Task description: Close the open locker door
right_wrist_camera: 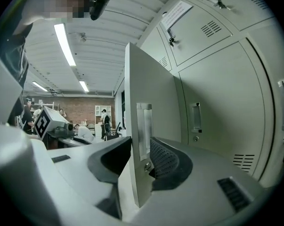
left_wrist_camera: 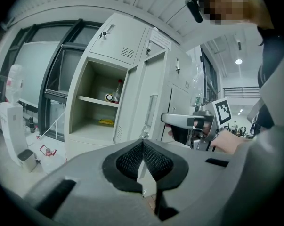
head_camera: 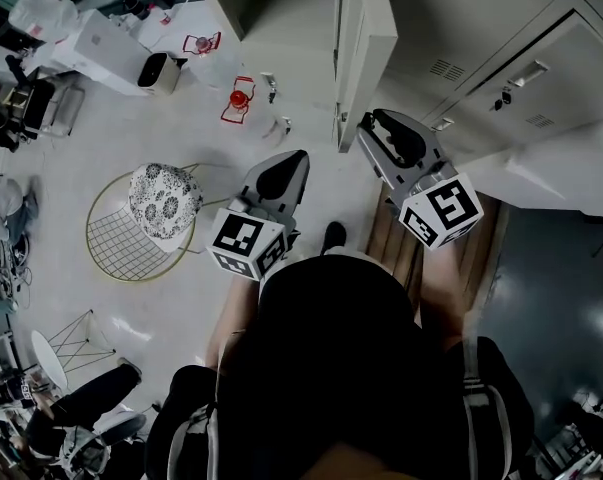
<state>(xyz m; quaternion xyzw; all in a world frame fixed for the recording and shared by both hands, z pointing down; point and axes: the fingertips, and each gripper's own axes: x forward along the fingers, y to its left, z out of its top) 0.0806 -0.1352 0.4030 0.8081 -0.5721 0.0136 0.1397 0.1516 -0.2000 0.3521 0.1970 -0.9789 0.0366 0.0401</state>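
The pale floor (head_camera: 101, 138) bears a wire chair (head_camera: 111, 243) (patterned cushion (head_camera: 164, 200) on it) and a white bin (head_camera: 161, 71).

floor | wire chair (head_camera: 109, 240) with patterned cushion (head_camera: 164, 200); small white bin (head_camera: 161, 72); red wire frame (head_camera: 239, 98) near it

The locker door (head_camera: 366, 38) is pale grey-beige, matching the lockers (head_camera: 481, 28) beside it. The left gripper (head_camera: 297, 158) and right gripper (head_camera: 373, 123) are grey with black dotted pads (right_wrist_camera: 163, 161); their cubes (head_camera: 246, 243) are white with black square markers. The cushion (head_camera: 164, 200) has a black-and-white floral print, on a gold wire chair frame (head_camera: 111, 238)
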